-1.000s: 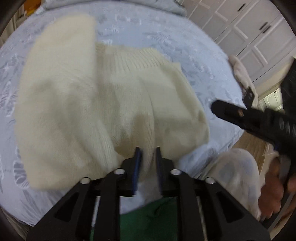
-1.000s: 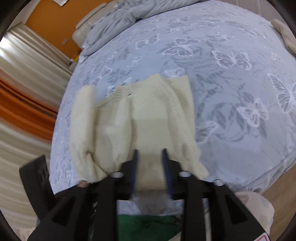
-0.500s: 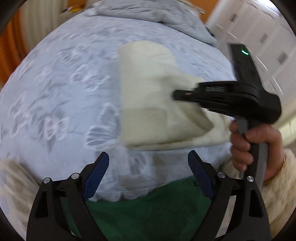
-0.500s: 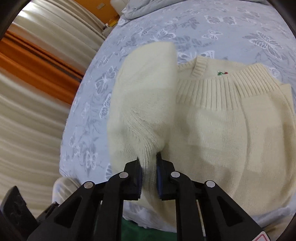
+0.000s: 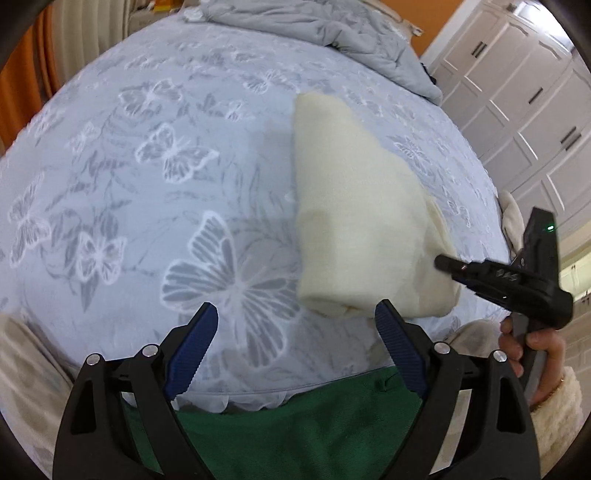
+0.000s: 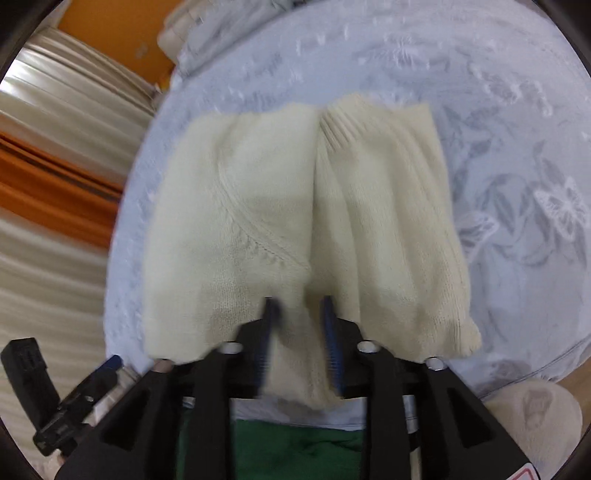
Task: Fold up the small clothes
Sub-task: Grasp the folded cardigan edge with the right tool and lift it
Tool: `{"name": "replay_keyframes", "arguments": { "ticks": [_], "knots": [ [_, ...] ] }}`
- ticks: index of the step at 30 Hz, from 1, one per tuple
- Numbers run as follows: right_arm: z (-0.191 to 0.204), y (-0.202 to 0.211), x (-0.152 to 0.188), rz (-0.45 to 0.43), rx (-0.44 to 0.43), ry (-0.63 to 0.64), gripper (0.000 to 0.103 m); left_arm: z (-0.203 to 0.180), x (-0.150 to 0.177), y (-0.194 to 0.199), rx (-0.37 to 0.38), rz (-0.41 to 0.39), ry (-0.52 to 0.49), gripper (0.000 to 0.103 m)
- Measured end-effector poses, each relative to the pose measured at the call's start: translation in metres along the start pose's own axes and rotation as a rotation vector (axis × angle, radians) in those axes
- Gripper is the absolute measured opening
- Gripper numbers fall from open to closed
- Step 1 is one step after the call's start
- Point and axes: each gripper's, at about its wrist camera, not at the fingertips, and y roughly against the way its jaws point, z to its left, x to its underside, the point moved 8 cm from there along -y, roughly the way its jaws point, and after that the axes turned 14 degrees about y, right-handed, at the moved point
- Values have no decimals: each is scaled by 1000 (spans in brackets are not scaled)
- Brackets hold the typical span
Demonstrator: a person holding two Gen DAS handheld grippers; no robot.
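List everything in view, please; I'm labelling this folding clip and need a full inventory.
sweater: one, cream, folded on the bed
bedspread: one, pale blue with butterflies, covering the bed
duvet: one, grey, crumpled at the far end
curtains: cream and orange, beside the bed
wardrobe: white doors, past the bed
green garment: one, at the near bed edge
left tool: open, above the bedspread
right tool: jaws just opening, sweater between
hand: one, gripping the right tool's handle
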Motion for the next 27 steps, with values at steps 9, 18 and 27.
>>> {"name": "replay_keyframes", "arguments": {
  "ticks": [9,18,27],
  "knots": [
    [10,-38,9,66,-63,-76,68,3,0,2,-23,-5,6,85],
    [82,23,-55,-103,-162,84,12,-5,-7,14,-25,-32,3,85],
    [-36,34,-33,-5,61,-23,12,-28,7,-9,2,33,-54,85]
  ]
}}
